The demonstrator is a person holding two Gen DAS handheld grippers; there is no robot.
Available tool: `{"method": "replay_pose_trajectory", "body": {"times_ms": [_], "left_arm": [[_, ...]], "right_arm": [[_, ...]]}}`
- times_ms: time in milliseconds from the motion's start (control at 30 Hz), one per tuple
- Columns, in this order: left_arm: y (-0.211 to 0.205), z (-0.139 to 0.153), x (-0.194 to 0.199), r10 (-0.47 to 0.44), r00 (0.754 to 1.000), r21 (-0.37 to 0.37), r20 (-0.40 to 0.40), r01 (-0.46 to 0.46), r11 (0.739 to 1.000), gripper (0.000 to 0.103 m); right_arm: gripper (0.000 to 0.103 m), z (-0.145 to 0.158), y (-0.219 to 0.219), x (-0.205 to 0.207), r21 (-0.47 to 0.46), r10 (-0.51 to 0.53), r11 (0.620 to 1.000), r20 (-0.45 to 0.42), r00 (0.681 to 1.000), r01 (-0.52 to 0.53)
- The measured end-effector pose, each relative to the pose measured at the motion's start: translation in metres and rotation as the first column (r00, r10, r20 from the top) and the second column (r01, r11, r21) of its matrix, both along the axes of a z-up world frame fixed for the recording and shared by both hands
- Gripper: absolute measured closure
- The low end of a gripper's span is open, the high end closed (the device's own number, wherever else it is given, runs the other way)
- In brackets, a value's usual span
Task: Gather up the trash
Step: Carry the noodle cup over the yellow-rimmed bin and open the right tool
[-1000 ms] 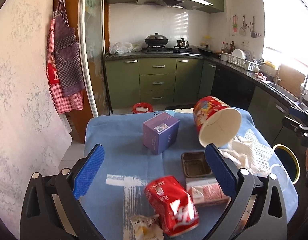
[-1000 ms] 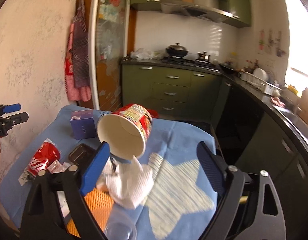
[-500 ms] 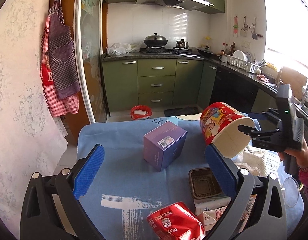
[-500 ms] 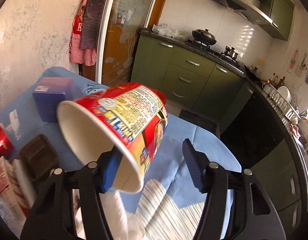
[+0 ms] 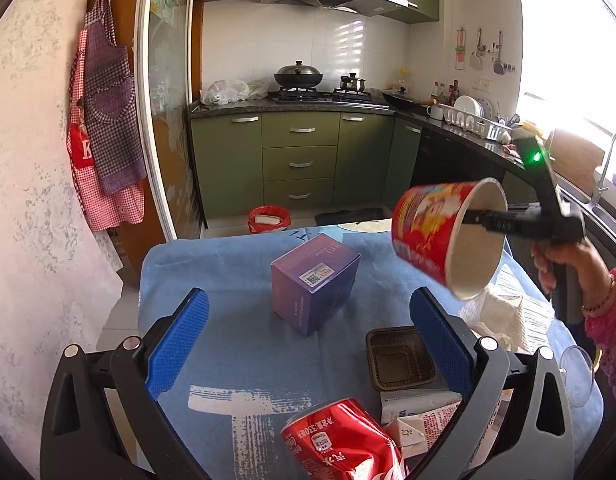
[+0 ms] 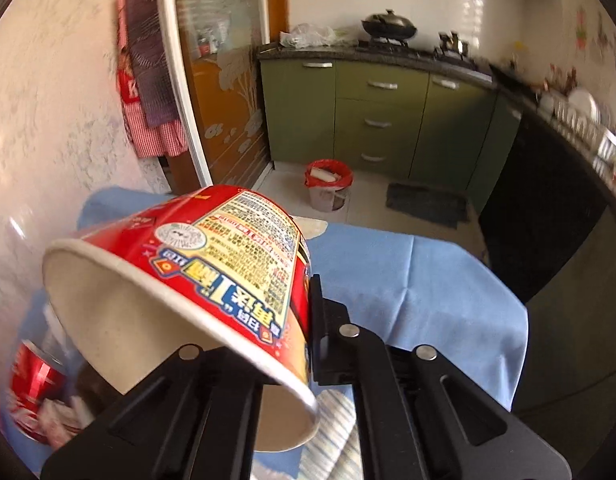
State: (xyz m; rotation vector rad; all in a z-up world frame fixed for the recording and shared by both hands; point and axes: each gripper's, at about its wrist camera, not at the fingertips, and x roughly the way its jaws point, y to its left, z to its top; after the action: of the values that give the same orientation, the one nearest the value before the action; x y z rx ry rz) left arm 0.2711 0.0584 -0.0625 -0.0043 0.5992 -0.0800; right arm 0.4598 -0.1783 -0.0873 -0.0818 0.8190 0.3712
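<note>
The instant-noodle cup [image 6: 175,280] is pinched at its rim by the right gripper [image 6: 303,340] — the jaws have just been closing and are now clamped on the paper wall, one finger inside, one outside. In the left wrist view the cup [image 5: 432,236] is seen held clear of the blue tablecloth [image 5: 235,280], tilted with its open mouth toward five o'clock, at about two o'clock from the purple box [image 5: 314,282].

The left gripper [image 5: 308,344] is spread wide with nothing between its blue pads [image 5: 179,340]. Directly ahead of it, at twelve o'clock, the purple box is planted on the cloth. Toward four o'clock a dark plastic tray [image 5: 400,360] is partly hidden by the right-hand finger, and at six o'clock a crushed red cola can [image 5: 340,444] lies against a flattened carton [image 5: 420,416]. A crumpled white napkin [image 5: 496,316] is found below the cup. On the floor beyond the table, a red-lined trash bin [image 6: 328,184] is waiting.
</note>
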Motion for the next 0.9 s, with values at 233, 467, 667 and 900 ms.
{"method": "replay_pose_trajectory", "body": {"times_ms": [233,467,667,900], "left_arm": [[-0.006,0.003,-0.007,-0.029,1.0,-0.005,0.008,0.029,1.0,0.004],[-0.021,0.016,-0.024,-0.07,0.997,0.012,0.042,0.07,0.998,0.004],[-0.039,0.024,-0.038,-0.087,0.995,0.022,0.055,0.086,0.996,0.004],[-0.065,0.033,-0.054,-0.129,0.99,0.048,0.056,0.126,0.991,0.004]], "right_arm": [[0.101,0.034,-0.102,-0.029,0.194,-0.168,0.958,-0.219,0.961,0.212],[0.1,0.002,-0.265,-0.112,0.135,-0.442,0.828,-0.441,0.781,0.544],[0.1,-0.061,-0.354,-0.172,-0.051,-0.57,0.735,-0.585,0.577,0.676],[0.095,-0.122,-0.367,-0.18,-0.064,-0.538,0.726,-0.673,0.507,0.685]]}}
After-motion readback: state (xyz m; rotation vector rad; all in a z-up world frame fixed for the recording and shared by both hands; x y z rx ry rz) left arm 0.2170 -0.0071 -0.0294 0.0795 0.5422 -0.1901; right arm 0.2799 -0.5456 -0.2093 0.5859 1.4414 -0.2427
